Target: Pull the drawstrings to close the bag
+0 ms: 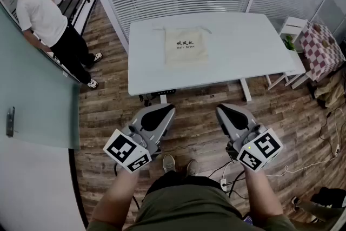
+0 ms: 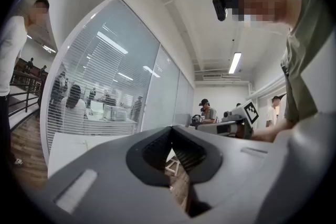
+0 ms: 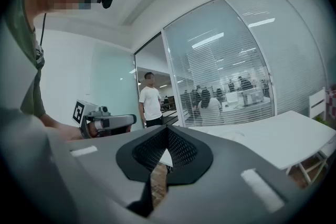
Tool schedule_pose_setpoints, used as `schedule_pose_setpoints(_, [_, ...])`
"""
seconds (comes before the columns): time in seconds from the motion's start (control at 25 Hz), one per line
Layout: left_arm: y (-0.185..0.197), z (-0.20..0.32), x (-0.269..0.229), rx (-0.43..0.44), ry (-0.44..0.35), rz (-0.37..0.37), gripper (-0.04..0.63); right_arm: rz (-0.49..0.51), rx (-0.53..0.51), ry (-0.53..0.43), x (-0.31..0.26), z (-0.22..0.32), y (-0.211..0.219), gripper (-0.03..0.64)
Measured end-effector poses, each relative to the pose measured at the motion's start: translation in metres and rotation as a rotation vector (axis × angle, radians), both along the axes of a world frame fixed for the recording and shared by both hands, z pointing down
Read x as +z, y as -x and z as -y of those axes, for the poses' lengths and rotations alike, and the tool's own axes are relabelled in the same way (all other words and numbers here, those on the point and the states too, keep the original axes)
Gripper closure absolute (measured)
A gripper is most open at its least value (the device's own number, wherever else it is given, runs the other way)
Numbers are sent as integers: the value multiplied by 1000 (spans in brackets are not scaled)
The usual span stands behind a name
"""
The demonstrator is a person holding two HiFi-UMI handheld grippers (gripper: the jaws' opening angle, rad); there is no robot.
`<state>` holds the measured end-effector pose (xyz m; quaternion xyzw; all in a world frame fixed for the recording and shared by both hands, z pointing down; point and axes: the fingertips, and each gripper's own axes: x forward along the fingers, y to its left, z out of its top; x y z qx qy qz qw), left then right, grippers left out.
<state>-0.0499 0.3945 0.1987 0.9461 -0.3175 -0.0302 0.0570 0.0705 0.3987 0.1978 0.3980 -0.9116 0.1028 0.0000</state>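
Standby: holding left gripper (image 1: pixel 169 109) and right gripper (image 1: pixel 221 109) clenched and empty at lower centre, well apart from table (image 1: pixel 238 57). Facing bag (image 1: pixel 186 47) lying flat at upper centre, likely readying an approach.

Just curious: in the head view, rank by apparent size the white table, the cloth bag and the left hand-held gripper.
1. white table
2. left hand-held gripper, but unsure: it is nearer the camera
3. cloth bag
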Motion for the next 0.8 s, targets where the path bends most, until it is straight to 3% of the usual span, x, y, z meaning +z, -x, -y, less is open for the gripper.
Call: schedule_pose_setpoints(0.8, [-32,6,12,-45,19,-1,591,25,-14,1,9,12,-36,609])
